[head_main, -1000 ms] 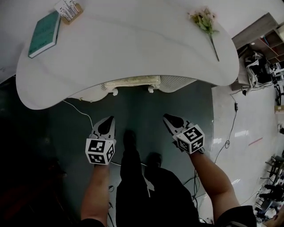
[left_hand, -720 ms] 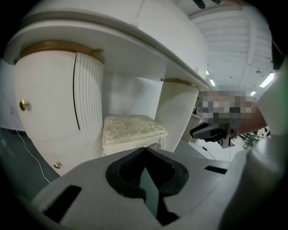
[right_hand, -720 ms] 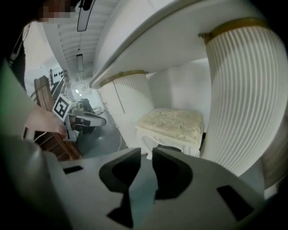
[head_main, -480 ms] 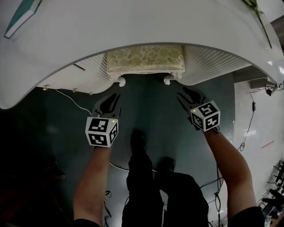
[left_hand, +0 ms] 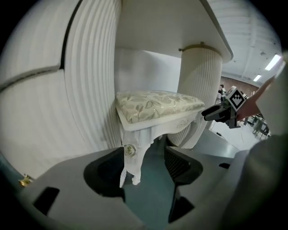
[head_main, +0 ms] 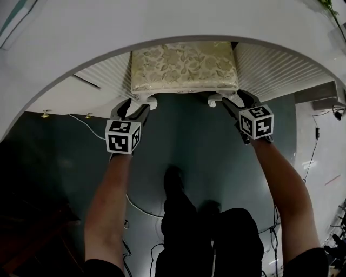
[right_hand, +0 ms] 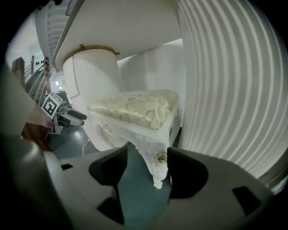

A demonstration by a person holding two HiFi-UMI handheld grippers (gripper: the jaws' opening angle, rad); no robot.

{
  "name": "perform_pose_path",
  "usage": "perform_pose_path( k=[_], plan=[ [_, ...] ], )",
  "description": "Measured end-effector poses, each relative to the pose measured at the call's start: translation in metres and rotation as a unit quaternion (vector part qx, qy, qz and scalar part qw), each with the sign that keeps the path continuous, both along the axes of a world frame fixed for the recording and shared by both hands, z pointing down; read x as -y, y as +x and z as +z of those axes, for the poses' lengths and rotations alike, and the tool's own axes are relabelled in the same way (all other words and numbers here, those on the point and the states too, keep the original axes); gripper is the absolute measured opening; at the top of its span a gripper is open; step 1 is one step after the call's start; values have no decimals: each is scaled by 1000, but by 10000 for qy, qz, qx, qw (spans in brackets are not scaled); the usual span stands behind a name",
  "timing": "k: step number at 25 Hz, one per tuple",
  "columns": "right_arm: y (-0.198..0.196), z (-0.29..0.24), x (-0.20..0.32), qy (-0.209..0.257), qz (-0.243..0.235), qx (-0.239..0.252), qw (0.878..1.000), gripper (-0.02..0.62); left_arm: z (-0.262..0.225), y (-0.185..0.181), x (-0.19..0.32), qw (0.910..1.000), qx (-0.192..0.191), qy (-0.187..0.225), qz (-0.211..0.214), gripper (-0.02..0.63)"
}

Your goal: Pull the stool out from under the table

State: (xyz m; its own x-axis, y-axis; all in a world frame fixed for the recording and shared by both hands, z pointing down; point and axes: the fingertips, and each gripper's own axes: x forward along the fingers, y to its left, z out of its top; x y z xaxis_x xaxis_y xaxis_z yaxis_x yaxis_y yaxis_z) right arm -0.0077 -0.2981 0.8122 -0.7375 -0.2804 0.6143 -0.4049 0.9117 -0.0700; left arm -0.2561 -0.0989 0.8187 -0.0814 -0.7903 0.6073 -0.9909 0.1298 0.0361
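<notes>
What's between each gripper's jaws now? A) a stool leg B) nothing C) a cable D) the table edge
A: a white stool leg stands between the opening jaws of the left gripper. Another stands between those of the right gripper. Neither is clamped.

A thin white cable (head_main: 93, 122) trails over the dark teal floor (head_main: 184, 135) at nine o'clock; a teal book (head_main: 15, 13) (edge only) shows at eleven.
</notes>
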Motion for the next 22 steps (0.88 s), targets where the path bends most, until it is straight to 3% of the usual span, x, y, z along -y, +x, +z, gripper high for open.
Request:
perform_pose_path(
  k=[7, 13, 15, 17, 22],
  plan=[
    [-10, 20, 19, 150, -128, -471, 9987, 246, 33, -12, 21, 9936, 657, -752, 521, 302],
    [-12, 23, 20, 127, -547, -415, 9976, 239, 29, -16, 32, 9973, -379, -569, -258, 310],
    [-13, 21, 23, 90, -440, -419, 9981, 247, 26, -11, 25, 9971, -348, -637, -225, 285],
    [-13, 18, 29, 96, -345, -472, 9982, 252, 25, -4, 16, 9971, -271, -710, -96, 216],
    [-26, 7, 39, 153, -299, -621, 9975, 249, 22, -16, 22, 9970, -211, -739, 111, 210]
  ],
)
